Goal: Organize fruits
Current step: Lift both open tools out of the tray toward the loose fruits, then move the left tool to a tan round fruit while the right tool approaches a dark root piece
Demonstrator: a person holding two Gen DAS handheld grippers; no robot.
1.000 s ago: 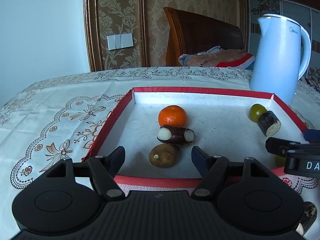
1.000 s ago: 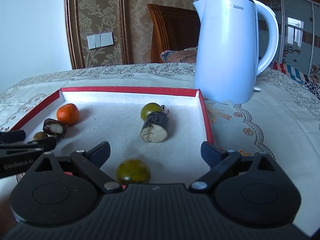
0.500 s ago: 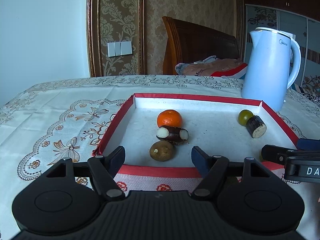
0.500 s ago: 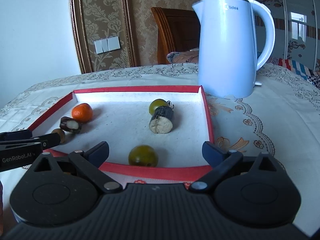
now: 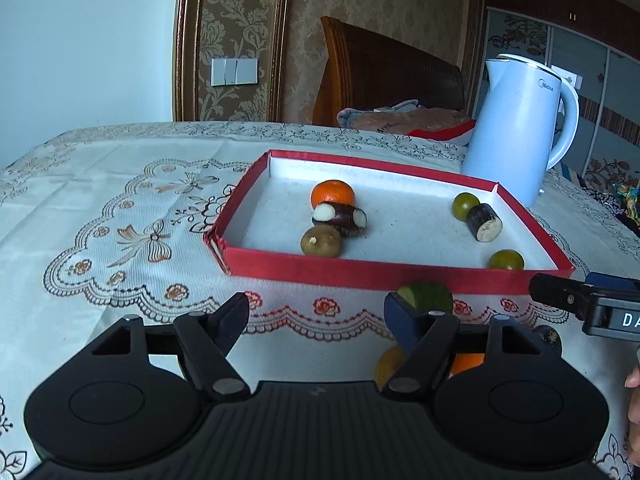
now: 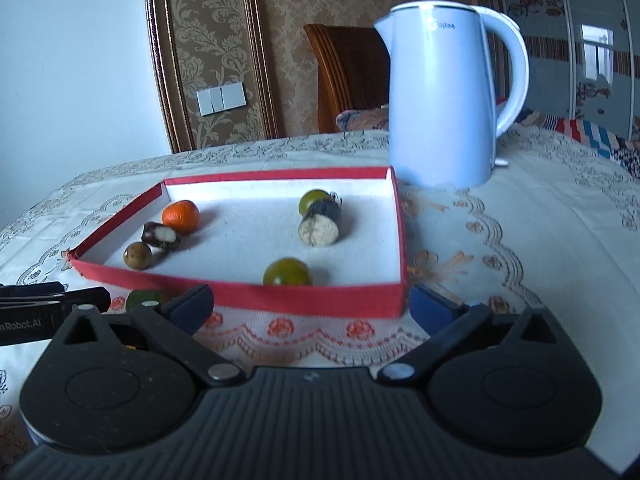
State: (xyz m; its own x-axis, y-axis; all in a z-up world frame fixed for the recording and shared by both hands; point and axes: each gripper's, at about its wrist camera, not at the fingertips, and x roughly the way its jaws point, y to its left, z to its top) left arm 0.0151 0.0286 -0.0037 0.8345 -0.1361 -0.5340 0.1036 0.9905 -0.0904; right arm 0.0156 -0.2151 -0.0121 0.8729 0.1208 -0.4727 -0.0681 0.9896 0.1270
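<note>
A red tray [image 5: 360,272] with a white floor holds an orange [image 5: 333,193], a dark cane piece [image 5: 340,216], a brown fruit [image 5: 320,241], two green fruits [image 5: 465,205] [image 5: 506,260] and a second cane piece [image 5: 484,222]. My left gripper [image 5: 317,312] is open and empty over the tablecloth, short of the tray. A loose green fruit [image 5: 430,296] lies by its right finger. My right gripper [image 6: 312,304] hangs before the tray's front wall [image 6: 312,296] with its jaws opening and nothing between them.
A pale blue kettle [image 6: 444,96] stands behind the tray's right corner. More loose fruit [image 5: 466,362] lies on the cloth behind the left gripper's right finger. A wooden chair [image 5: 384,76] stands at the far table edge. A hand's fingertips [image 5: 634,380] show at right.
Both grippers have drawn back from over the tray to the cloth in front of it. Loose fruit before the tray has come into view. The right jaws have spread wider.
</note>
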